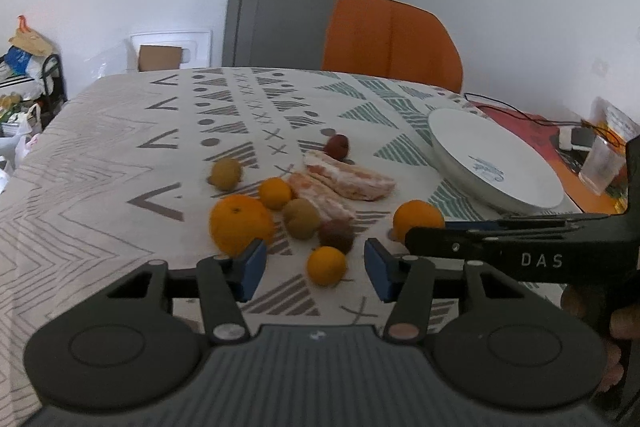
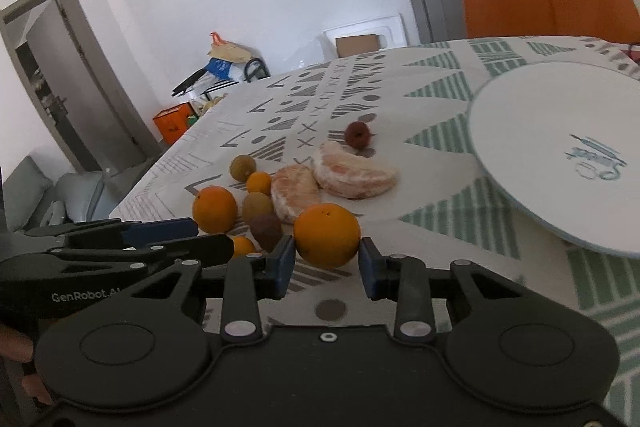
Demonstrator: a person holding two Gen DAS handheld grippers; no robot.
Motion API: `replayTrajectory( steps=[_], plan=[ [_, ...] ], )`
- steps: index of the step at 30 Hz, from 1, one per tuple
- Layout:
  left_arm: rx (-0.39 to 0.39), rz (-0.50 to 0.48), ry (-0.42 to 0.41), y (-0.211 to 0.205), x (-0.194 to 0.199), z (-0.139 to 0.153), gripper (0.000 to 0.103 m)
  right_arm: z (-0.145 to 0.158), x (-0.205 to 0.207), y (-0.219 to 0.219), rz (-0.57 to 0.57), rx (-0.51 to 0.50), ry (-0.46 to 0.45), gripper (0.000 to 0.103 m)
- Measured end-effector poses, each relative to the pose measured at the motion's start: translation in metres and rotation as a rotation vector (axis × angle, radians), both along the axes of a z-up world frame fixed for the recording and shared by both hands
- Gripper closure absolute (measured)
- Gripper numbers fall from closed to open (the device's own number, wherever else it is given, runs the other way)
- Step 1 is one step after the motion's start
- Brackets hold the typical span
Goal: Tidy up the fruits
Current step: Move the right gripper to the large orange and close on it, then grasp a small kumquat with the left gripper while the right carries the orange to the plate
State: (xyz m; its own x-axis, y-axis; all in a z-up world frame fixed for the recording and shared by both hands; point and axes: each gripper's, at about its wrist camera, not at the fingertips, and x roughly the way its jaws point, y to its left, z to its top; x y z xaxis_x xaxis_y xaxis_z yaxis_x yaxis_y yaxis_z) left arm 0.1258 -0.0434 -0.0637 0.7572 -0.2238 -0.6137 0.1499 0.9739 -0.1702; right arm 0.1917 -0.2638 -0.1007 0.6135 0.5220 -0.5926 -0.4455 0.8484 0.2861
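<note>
Between the blue pads of the right gripper [image 2: 327, 263] a round, smooth-skinned orange [image 2: 327, 235] is clamped, probably for transfer to the glazed white plate [image 2: 520, 131] nearby. Beside it, the left gripper [image 1: 315, 269] is held open around a small orange fruit [image 1: 326, 265], untouched. Peeled pomelo segments [image 2: 352, 173] and brown longans [image 2: 243, 167] are left scattered on the patterned tablecloth [image 2: 440, 83].

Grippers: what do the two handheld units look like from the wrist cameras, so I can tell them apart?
Both are matte black with blue finger pads, silver pivot pins and round discs on the body. The left gripper shows white "GenRobot.AI" lettering on its side in the right view; the right gripper shows "DAS". No cables or sleeves visible.
</note>
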Motion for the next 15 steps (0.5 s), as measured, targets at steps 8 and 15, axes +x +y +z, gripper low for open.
replayTrajectory(
  steps=[8,15],
  plan=[
    [0.043,-0.02,0.041,-0.019,0.008,-0.018,0.081,0.003,-0.007,-0.021,-0.045,0.027,-0.014,0.071],
    [0.058,-0.01,0.013,-0.025,0.003,-0.007,0.081,0.008,-0.012,-0.038,-0.063,0.071,-0.039,0.071]
  ],
)
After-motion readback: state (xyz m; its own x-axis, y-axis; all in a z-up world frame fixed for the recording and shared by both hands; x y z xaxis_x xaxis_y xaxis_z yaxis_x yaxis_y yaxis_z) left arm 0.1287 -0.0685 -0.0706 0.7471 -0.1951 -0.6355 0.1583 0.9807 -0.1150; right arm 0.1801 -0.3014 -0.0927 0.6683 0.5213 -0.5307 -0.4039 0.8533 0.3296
